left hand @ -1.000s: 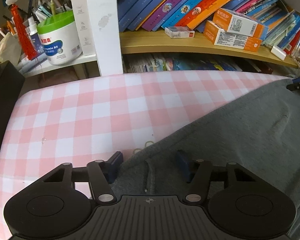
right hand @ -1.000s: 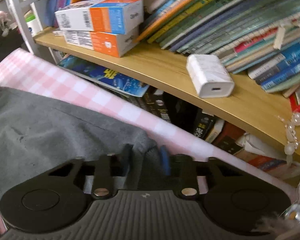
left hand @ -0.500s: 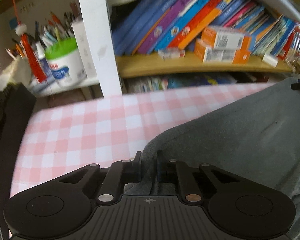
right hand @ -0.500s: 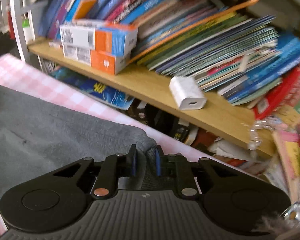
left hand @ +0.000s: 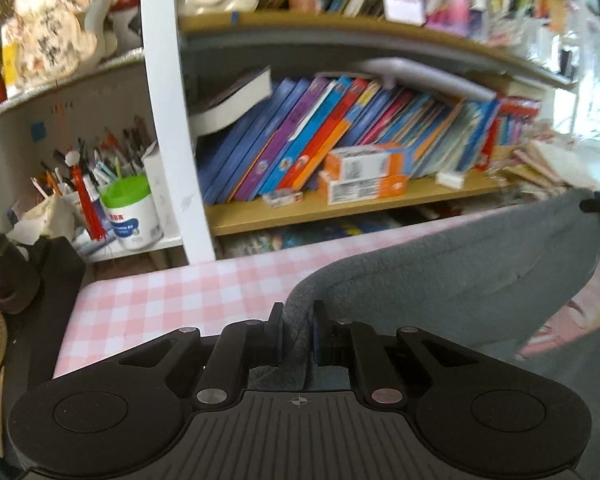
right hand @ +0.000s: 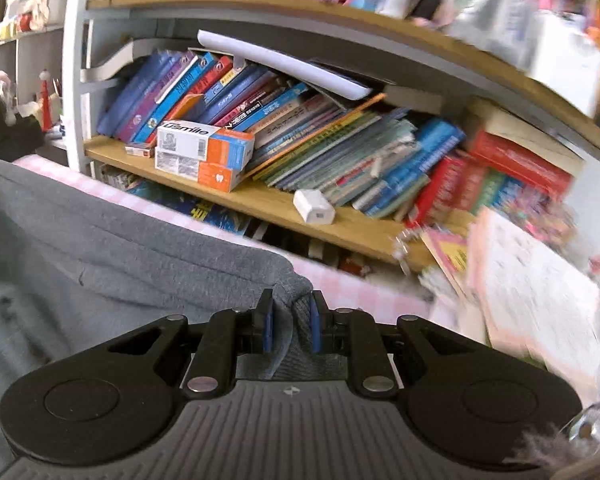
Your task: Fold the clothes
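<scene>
Garment (left hand: pixel 480 264): grey, thick knit, one item. Held at two points and raised off the worktop (left hand: pixel 172 300), which wears a pink-and-white check cover. In the left wrist view the cloth runs from the near jaws up and rightward as a taut sheet, its rolled edge curving away from the pads; the far corner ends at the other tool, seen small at the right border.

Left gripper (left hand: pixel 296 332): jaws nearly together, clamped on a rolled hem of the garment, which fills the gap between the blue pads. These jaws have just been closing, with the hem between them.

Right gripper (right hand: pixel 290 322): jaws nearly together, clamped on a corner of the garment (right hand: pixel 120 256), the fabric bunched between the pads and spreading left of them. These jaws have just been closing too, with the corner between them.

Shelf (left hand: pixel 340 208): wooden, beyond the jaws and past the worktop's far edge. Bears leaning books (left hand: pixel 308 136), mostly blue, purple and orange spines.

Boxes (right hand: pixel 204 156): two, orange and white, stacked, on the shelf in front of the books.

Charger (right hand: pixel 314 207): white, small, on the shelf, ahead and slightly right of the right jaws.

Tub (left hand: pixel 130 216): white with green lid, left of the white post (left hand: pixel 172 120), far left of the left jaws. Pens (left hand: pixel 100 156) stand behind it.

Right edge of the right wrist view: blurred; papers there not legible.
</scene>
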The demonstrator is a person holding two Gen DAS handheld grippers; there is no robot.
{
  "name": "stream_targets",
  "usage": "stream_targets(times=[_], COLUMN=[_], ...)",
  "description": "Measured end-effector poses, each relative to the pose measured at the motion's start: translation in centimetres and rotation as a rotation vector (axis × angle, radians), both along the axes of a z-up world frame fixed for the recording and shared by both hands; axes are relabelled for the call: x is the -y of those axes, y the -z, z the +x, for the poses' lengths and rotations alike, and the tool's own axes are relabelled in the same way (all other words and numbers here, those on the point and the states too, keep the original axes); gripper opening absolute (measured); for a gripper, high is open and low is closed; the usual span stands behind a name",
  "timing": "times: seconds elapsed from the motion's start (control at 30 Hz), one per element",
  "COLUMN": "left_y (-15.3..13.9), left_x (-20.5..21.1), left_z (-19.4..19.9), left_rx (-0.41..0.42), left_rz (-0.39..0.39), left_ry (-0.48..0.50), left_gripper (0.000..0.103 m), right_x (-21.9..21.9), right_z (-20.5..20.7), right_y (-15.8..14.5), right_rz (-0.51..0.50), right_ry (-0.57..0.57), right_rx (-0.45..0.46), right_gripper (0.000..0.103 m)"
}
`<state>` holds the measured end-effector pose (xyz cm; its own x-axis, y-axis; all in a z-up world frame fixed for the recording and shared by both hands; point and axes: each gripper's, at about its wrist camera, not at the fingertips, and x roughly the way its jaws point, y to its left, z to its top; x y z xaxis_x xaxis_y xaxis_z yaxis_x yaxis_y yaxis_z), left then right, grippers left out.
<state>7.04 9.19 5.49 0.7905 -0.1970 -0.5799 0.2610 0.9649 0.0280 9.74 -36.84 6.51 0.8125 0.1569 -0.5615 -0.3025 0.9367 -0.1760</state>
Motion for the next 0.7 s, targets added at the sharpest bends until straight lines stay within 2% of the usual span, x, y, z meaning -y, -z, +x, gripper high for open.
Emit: stream_targets(times=[0.1,0.27,0.37,0.53,0.63,0.7], left_y=[-0.1,0.9,2.3,4.9,5.6,5.9], left_x=[0.1,0.3,-0.1,-1.6,-3.1,-5.1], left_z=[-3.6,-9.0,-11.8,-15.5,-17.3,-18.1], left_rx=[0.019,-0.01,-0.059,-0.186,-0.227,-0.263], left_rz=[-0.008,0.005,-0.007,-0.052,-0.127,-0.291], left_ry=[0.027,0.046,0.033,-0.009,-0.085,-0.179], left_gripper=[0.012,0.014,0.019,0.029,0.042,0.05], right_x=[0.5,0.4,-0.2,-0.8,-1.1,-1.1], right_z=[-5.2,-12.9,-16.1,-19.7,-20.9,-21.6], right_y=[0.3,2.0,3.7,5.9,6.5,6.7], right_rz=[0.004,0.026,0.032,0.074,0.081,0.089], right_ry=[0.018,0.059,0.099,0.176,0.218,0.249], right_rx=[-0.015,-0.08,-0.131,-0.203,-0.243,-0.271], right_gripper=[0.016,0.017,0.018,0.023,0.028,0.031])
